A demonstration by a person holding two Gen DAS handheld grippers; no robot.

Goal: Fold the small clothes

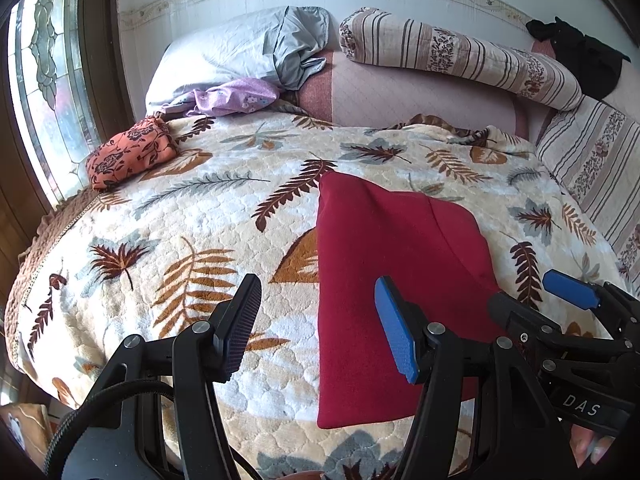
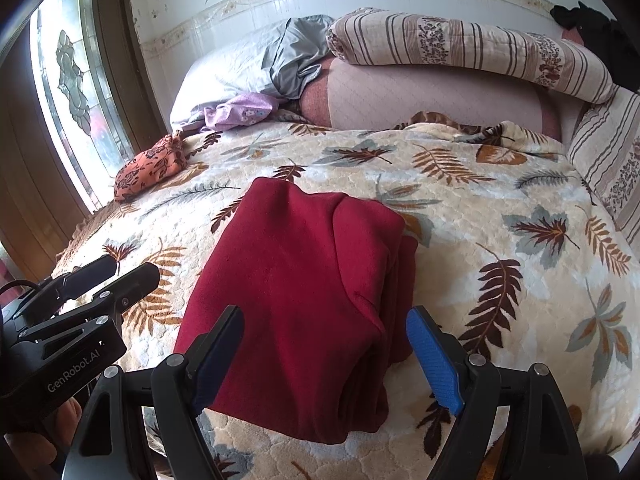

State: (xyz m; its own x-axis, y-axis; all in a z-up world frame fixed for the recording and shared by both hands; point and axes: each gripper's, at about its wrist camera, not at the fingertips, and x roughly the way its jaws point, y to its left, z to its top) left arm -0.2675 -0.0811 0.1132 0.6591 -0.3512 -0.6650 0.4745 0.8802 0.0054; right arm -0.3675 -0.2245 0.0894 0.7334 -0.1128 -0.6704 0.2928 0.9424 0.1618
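Observation:
A dark red garment (image 1: pixel 396 280) lies folded into a thick rectangle on the leaf-patterned blanket (image 1: pixel 192 216); in the right wrist view (image 2: pixel 304 300) its layered edges show on the right side. My left gripper (image 1: pixel 318 332) is open and empty, hovering over the garment's left edge near the bed's front. My right gripper (image 2: pixel 326 360) is open and empty, hovering over the garment's near end. Each gripper shows in the other's view: the right one at the right edge (image 1: pixel 560 300), the left one at the lower left (image 2: pixel 108 276).
An orange floral folded cloth (image 1: pixel 128 152) sits at the blanket's far left by the window (image 1: pixel 44 80). A purple cloth (image 1: pixel 236 98), a grey-white pillow (image 1: pixel 240 52), a striped rolled quilt (image 1: pixel 460 52) and a black garment (image 1: pixel 580 56) lie along the wall.

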